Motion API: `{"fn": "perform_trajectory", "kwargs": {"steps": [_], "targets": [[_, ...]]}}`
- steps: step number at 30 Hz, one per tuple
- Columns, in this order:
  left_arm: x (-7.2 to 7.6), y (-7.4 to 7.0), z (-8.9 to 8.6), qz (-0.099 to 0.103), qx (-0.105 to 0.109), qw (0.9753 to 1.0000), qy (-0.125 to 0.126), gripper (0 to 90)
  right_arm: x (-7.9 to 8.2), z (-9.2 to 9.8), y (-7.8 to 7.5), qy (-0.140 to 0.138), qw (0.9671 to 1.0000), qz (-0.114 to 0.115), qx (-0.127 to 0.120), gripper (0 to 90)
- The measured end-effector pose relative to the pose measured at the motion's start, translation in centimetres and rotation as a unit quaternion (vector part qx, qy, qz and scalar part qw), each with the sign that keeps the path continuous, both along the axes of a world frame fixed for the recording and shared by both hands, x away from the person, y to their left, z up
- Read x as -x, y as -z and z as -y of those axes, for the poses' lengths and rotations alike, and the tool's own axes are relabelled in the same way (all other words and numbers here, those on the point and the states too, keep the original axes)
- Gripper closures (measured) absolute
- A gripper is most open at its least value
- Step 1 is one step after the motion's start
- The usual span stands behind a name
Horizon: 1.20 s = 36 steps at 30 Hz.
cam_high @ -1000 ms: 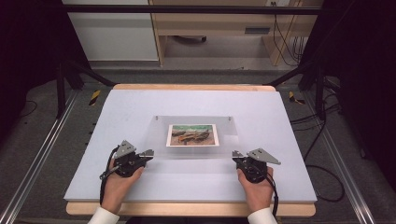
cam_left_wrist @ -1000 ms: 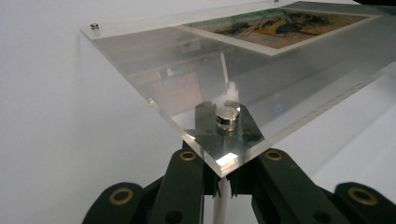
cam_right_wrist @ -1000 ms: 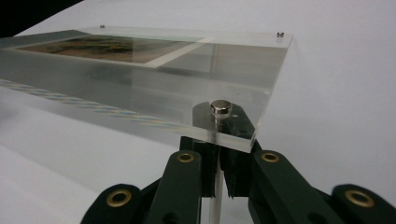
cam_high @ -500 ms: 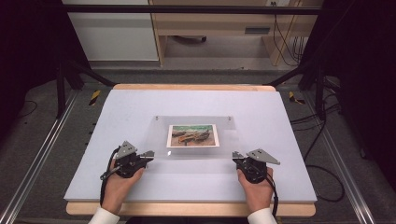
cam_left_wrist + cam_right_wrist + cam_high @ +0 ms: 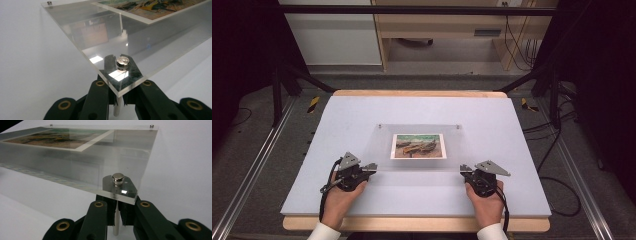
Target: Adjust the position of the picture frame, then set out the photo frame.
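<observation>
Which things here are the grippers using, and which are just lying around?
In use:
clear frame with its picture
left gripper, on a near corner post
right gripper, on the other near corner post

Lying about:
cables
wooden shelf

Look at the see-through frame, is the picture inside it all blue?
No, the picture in the clear frame shows green, brown and orange patches with a white border.

Lab/test rig setup: pale lavender sheet over a wooden-edged surface (image 5: 362, 115), black metal frame struts (image 5: 532, 77), aluminium floor rails (image 5: 254, 170), yellow-black hazard tape (image 5: 313, 103), loose black cables (image 5: 557, 190), plain light-wood bench (image 5: 452, 22) behind.
</observation>
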<state>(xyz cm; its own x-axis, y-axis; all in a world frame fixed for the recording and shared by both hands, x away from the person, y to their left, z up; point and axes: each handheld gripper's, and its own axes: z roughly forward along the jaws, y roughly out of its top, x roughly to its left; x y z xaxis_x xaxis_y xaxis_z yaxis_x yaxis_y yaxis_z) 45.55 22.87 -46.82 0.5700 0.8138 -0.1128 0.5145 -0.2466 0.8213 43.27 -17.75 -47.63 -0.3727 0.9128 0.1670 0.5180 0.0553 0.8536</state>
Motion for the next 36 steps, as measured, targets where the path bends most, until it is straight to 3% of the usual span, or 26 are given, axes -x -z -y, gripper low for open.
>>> {"fn": "perform_trajectory", "kwargs": {"steps": [4, 7, 9, 12, 15, 17, 23, 28, 30, 33, 36], "targets": [[-0.1, 0.3, 0.0, -0.004, -0.007, 1.0, -0.005, 82.7, 0.0, -0.1, 0.2, -0.004, 1.0, -0.008, 0.001, 83.7], [-0.1, 0.3, 0.0, -0.001, -0.019, 0.9998, -0.001, 77.6, -0.1, -0.1, 0.4, -0.007, 0.9999, -0.013, 0.0, 80.3], [0.0, 0.2, 0.1, -0.006, -0.017, 0.9998, 0.005, 71.1, 0.0, 0.0, 0.3, -0.012, 0.9997, -0.018, -0.006, 70.8], [0.5, 0.0, 0.4, -0.007, -0.023, 0.9997, 0.008, 52.9, 0.3, 0.5, 0.0, -0.003, 0.9997, -0.022, -0.001, 55.4], [1.0, -0.3, 0.2, 0.008, -0.026, 0.9996, 0.009, 39.1, 0.5, 1.1, -0.4, -0.005, 0.9996, -0.026, 0.0, 38.7], [1.3, -0.4, -0.1, 0.006, -0.024, 0.9996, 0.012, 31.5, 0.8, 1.6, -0.6, -0.004, 0.9997, -0.023, 0.001, 29.2], [2.0, -1.1, -1.2, 0.001, 0.001, 0.9997, 0.024, 14.4, 1.6, 2.2, -1.5, -0.022, 0.9996, -0.016, -0.004, 15.3], [2.9, -2.8, -2.7, 0.035, 0.047, 0.9978, 0.03, 10.2, 2.1, 2.7, -2.6, -0.034, 0.9993, 0.006, -0.014, 9.5], [2.6, -3.2, -3.0, 0.032, 0.062, 0.9971, 0.029, 10.3, 2.0, 2.8, -3.3, -0.035, 0.9992, 0.016, -0.014, 10.6], [1.7, -4.2, -3.1, 0.036, 0.062, 0.9973, 0.013, 12.5, 1.3, 2.7, -4.4, -0.042, 0.9988, 0.017, -0.017, 15.9], [0.5, -5.0, -2.6, 0.032, 0.05, 0.998, 0.019, 13.3, 0.5, 2.5, -5.3, -0.052, 0.9986, 0.011, -0.009, 23.5]]}}
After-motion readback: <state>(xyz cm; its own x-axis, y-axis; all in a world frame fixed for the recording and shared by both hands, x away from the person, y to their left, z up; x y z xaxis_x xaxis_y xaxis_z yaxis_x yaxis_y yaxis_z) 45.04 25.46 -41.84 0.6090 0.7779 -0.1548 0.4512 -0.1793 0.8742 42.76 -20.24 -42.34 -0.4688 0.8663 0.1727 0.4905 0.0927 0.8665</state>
